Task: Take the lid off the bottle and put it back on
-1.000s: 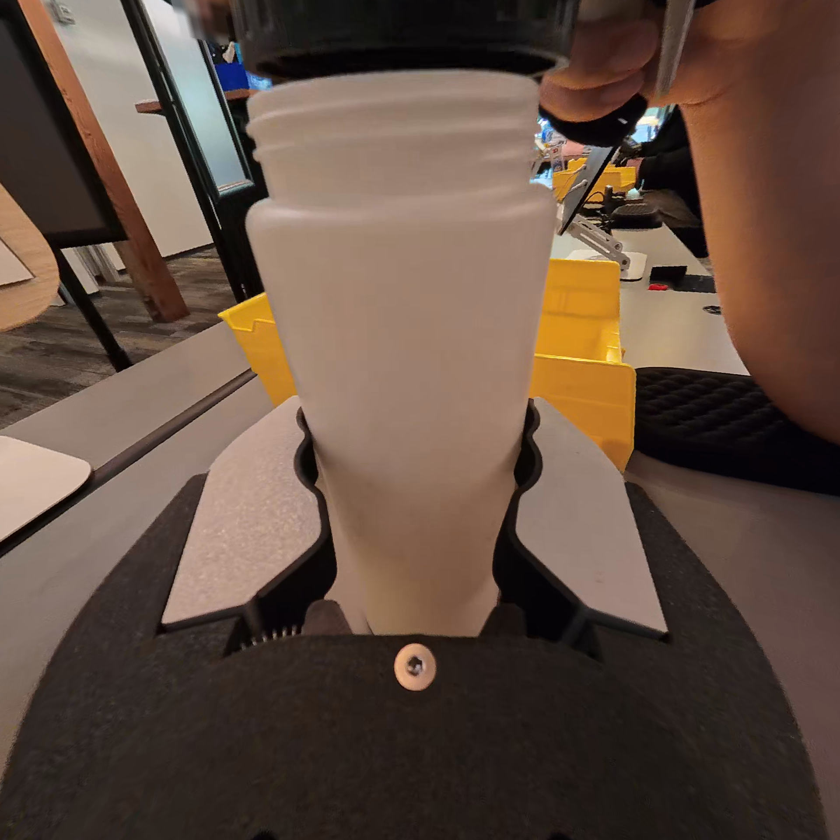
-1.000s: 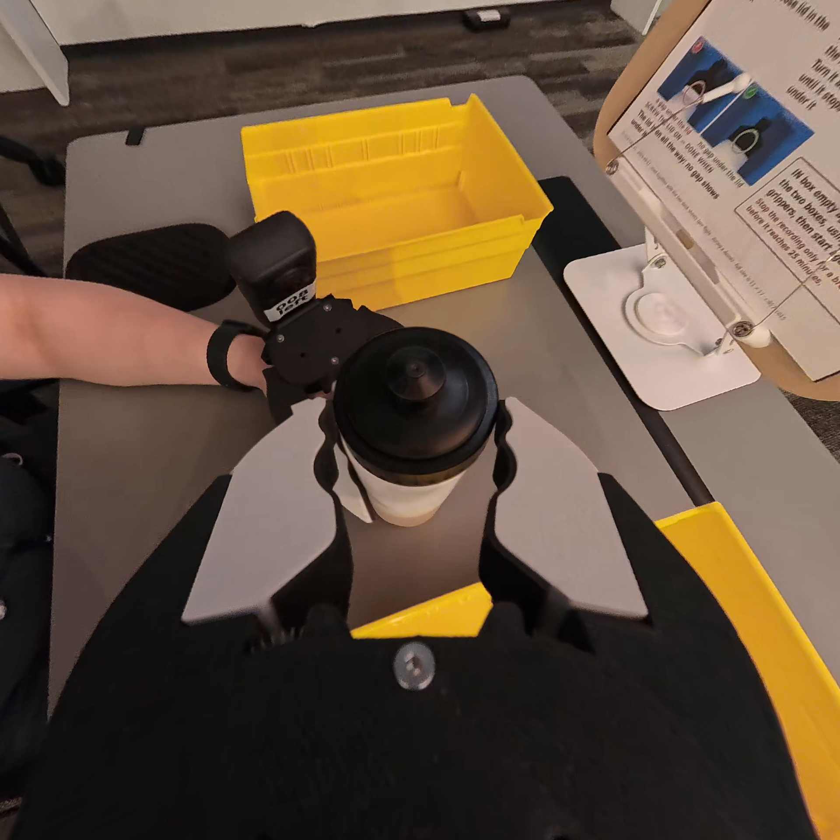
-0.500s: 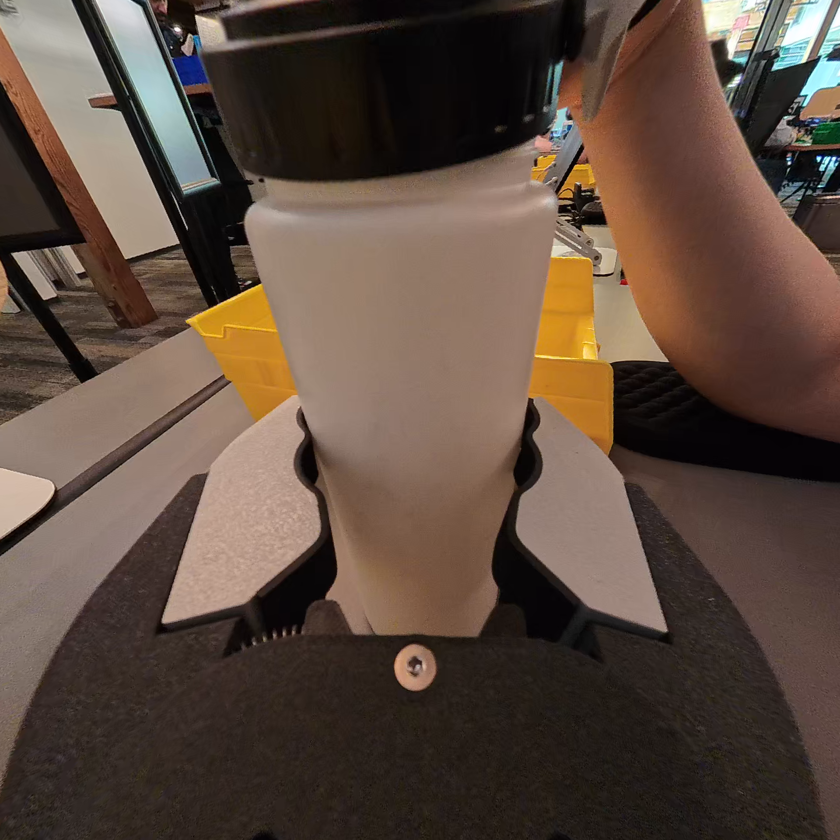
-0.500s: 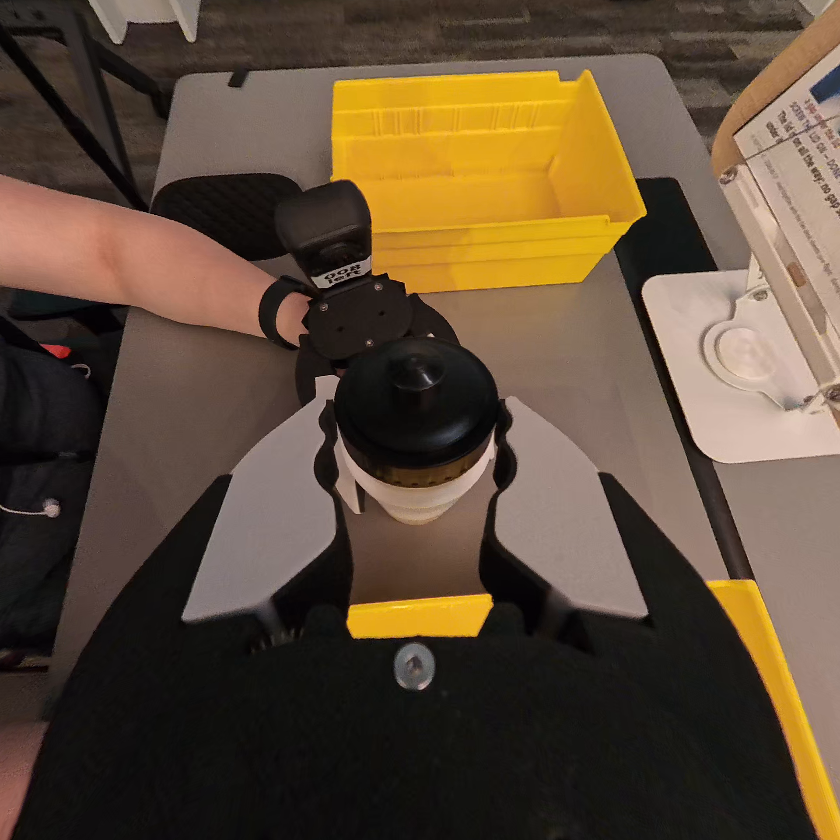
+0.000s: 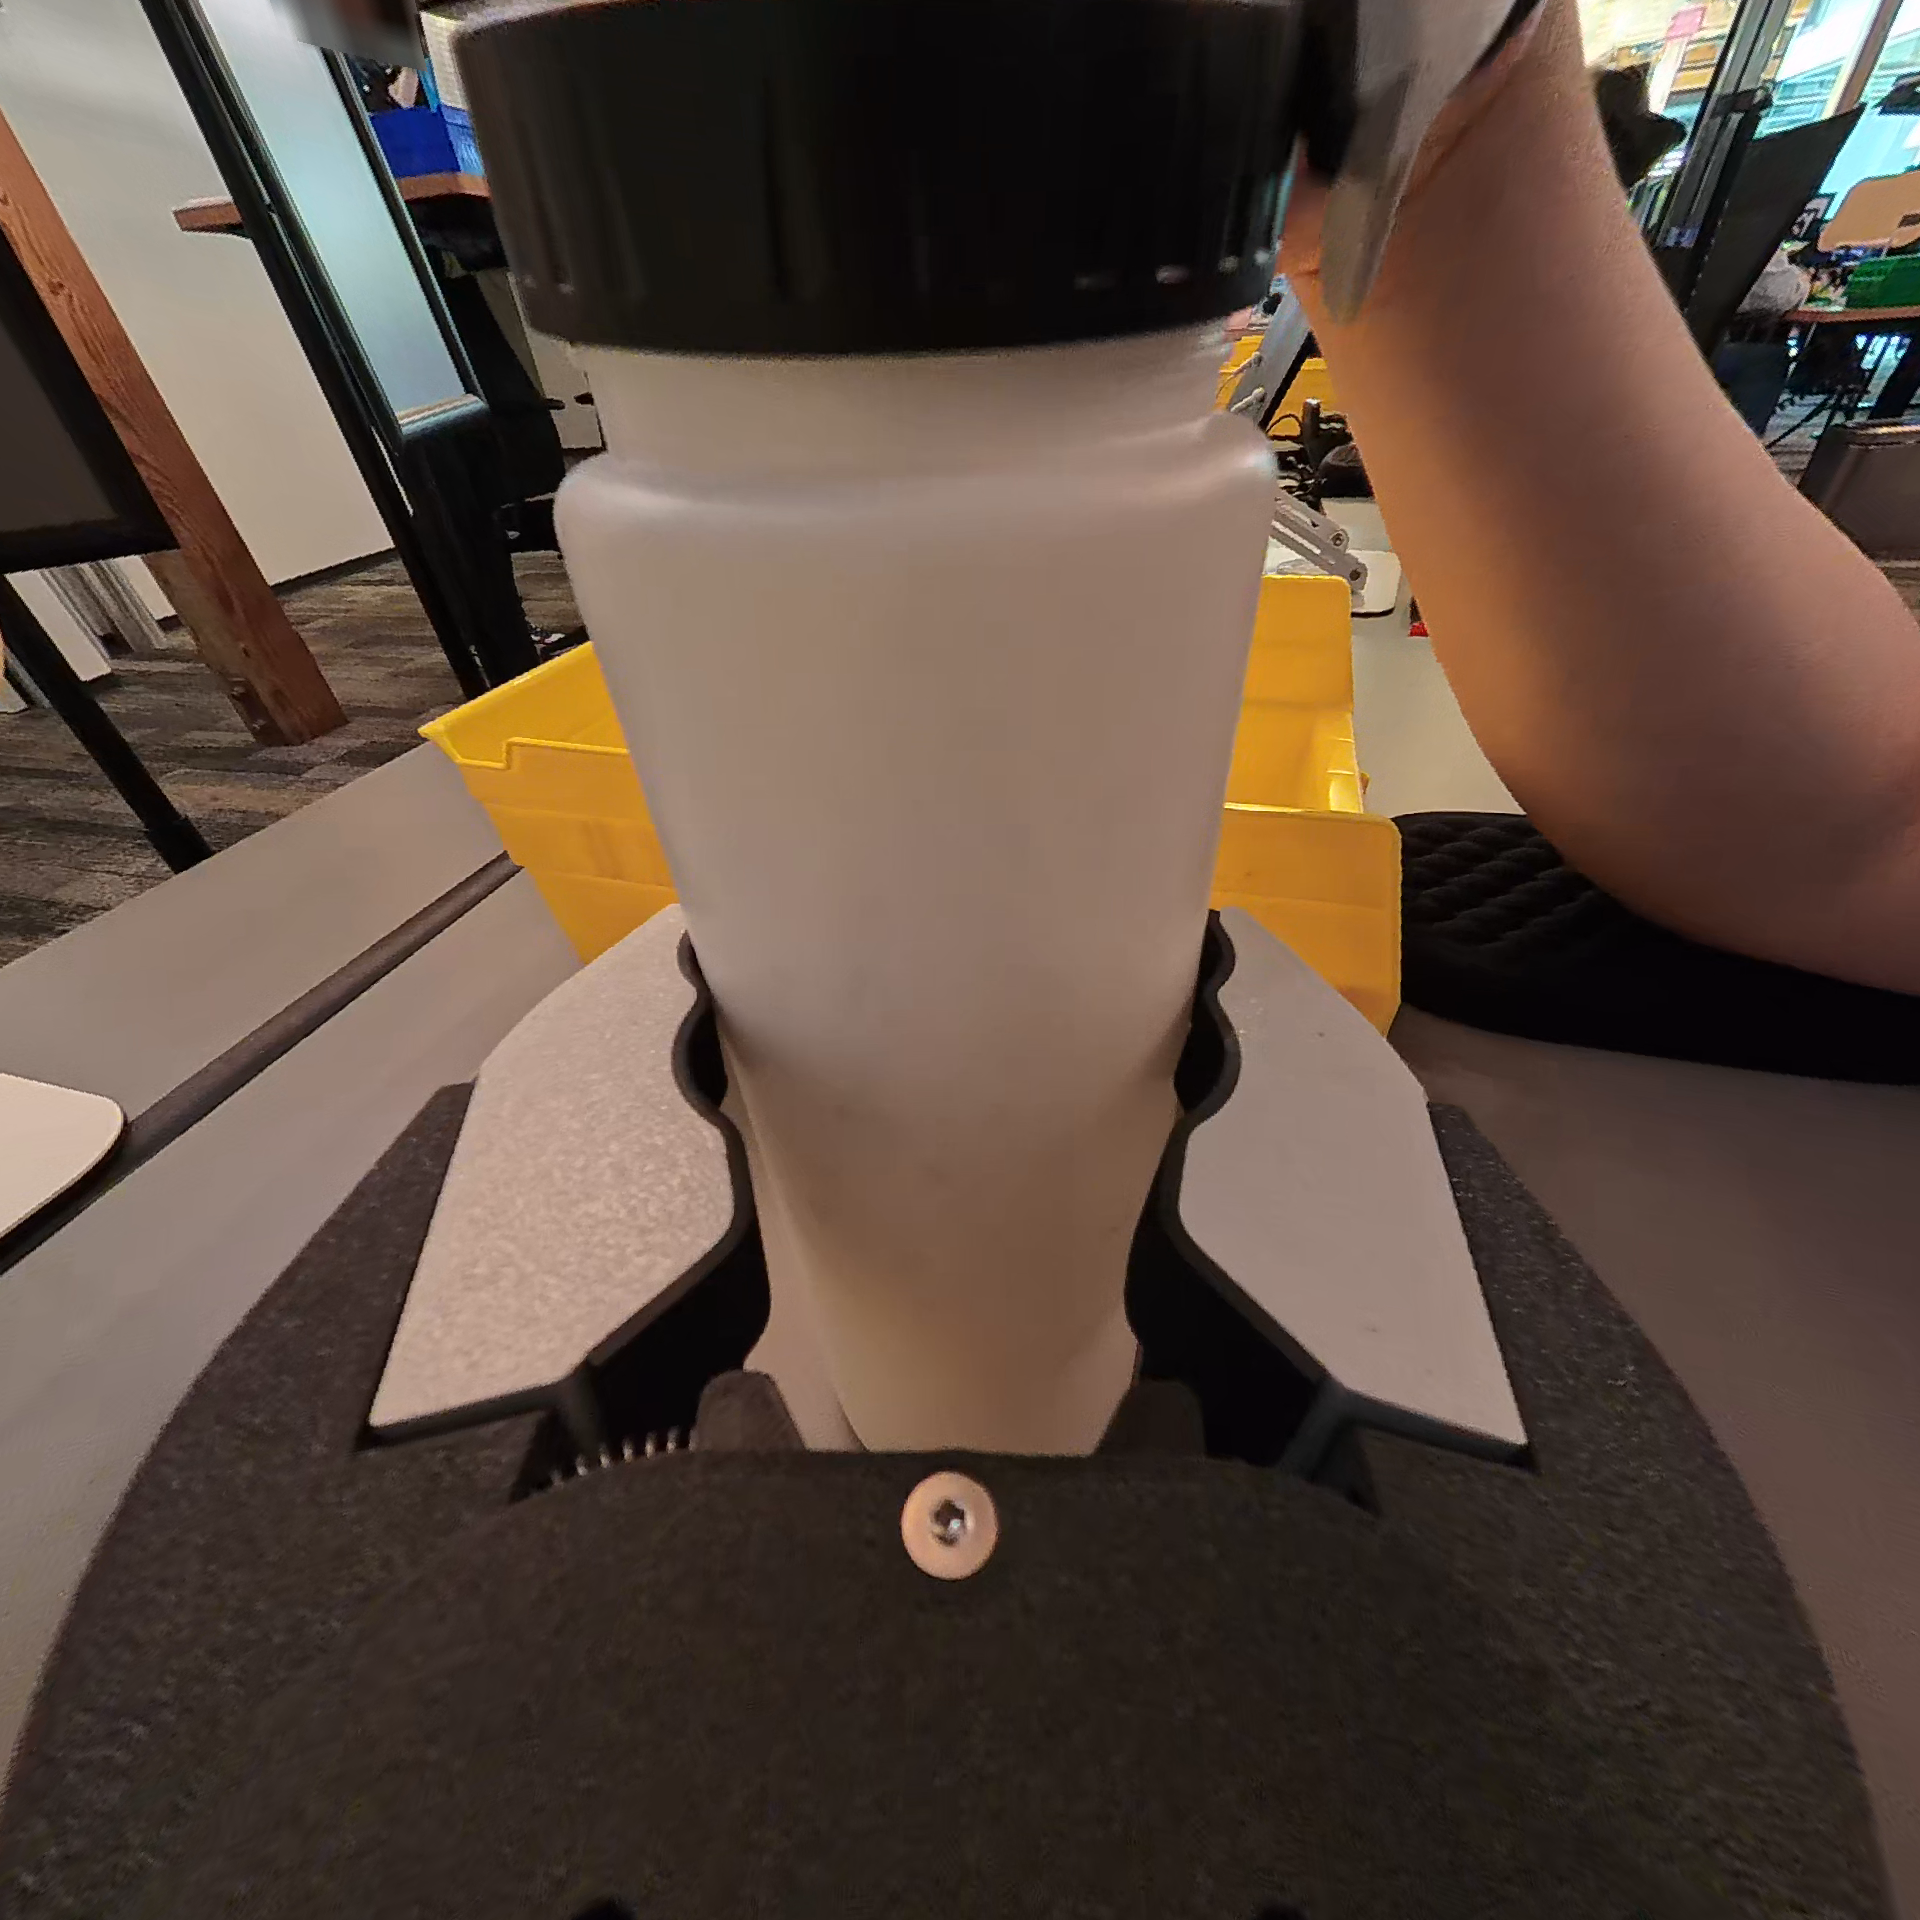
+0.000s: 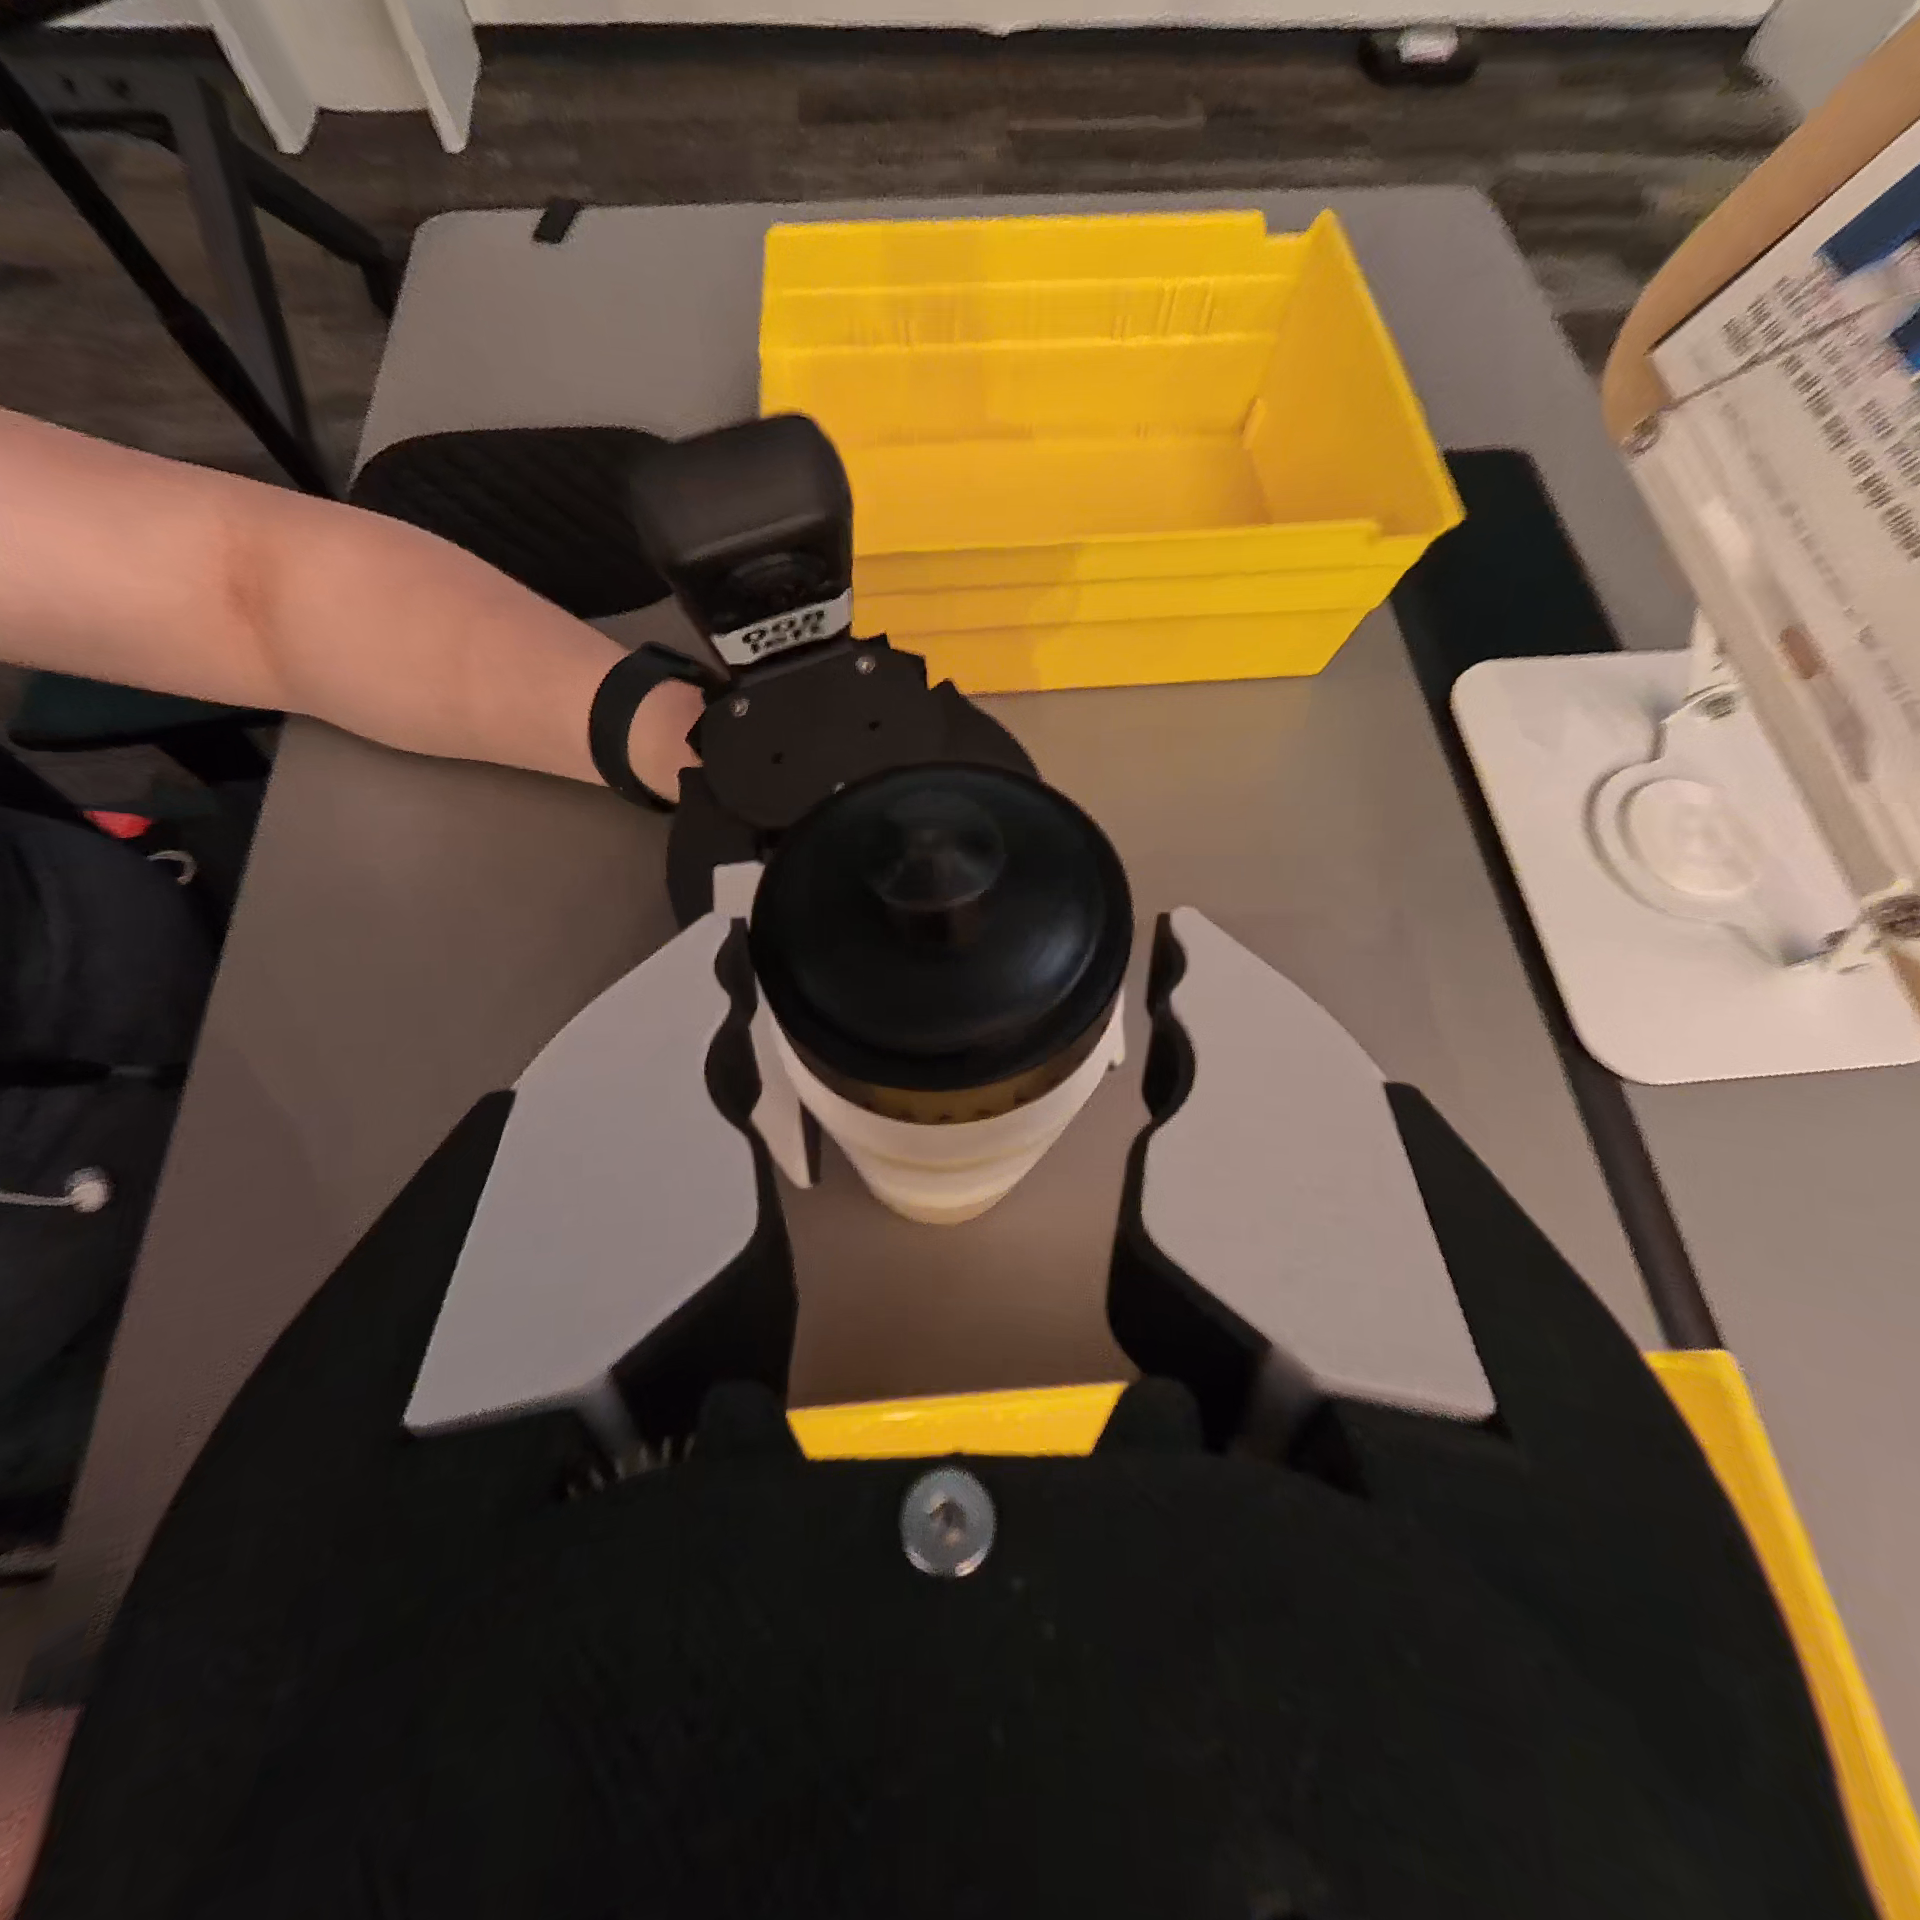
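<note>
Left gripper [image 5: 951, 1039]: black textured body, two pale grey angular finger plates edged with wavy black pads, one silver hex screw [image 5: 949, 1524] set centrally, a small spring seen at the left finger base. Right gripper [image 6: 940, 1023]: the same black body, grey plates and central silver screw [image 6: 945, 1523]. A black box camera [image 6: 750, 540] with a white label is mounted on the left gripper's black plate. A black wristband [image 6: 620, 724] is worn on the left wrist; both forearms are bare.
</note>
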A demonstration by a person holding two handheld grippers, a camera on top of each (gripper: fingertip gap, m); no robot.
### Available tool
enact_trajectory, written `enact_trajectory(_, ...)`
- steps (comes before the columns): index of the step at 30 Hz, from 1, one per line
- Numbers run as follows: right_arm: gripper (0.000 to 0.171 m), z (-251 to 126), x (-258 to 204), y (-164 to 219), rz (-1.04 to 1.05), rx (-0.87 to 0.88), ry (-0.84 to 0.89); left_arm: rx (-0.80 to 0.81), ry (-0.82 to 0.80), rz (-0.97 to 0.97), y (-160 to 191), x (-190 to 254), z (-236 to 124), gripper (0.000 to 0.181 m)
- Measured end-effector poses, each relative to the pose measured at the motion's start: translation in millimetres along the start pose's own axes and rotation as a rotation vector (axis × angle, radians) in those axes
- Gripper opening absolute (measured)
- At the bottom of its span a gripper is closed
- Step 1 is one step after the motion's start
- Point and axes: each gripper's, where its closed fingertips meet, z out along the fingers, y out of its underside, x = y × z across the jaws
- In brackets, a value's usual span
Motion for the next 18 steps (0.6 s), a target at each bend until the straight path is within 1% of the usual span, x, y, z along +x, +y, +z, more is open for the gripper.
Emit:
enact_trajectory(3,0.076,-1.3,1.4,-12.0,0.022,0.027,0.059,-0.002,-0.006,-0.002,0.1,-1.1,-0.2,0.087)
enact_trajectory(8,0.076,4.9,3.8,-4.3,0.108,-0.079,0.155,-0.009,-0.015,-0.005,0.3,-2.0,0.3,0.087)
enact_trajectory(9,0.072,5.9,4.9,-4.9,0.131,-0.081,0.167,-0.009,-0.017,-0.007,0.3,-2.4,0.2,0.087)
enact_trajectory(11,0.071,6.8,5.7,-5.3,0.164,-0.082,0.177,-0.011,-0.012,-0.008,0.3,-2.2,-0.2,0.087)
enact_trajectory(15,0.071,4.8,-0.6,-4.1,0.120,-0.082,0.124,-0.020,0.043,-0.006,0.4,5.0,-0.8,0.086)
enact_trajectory(18,0.071,2.2,-13.9,-3.8,0.049,-0.046,-0.007,-0.014,0.165,-0.017,-1.1,23.3,-2.1,0.086)
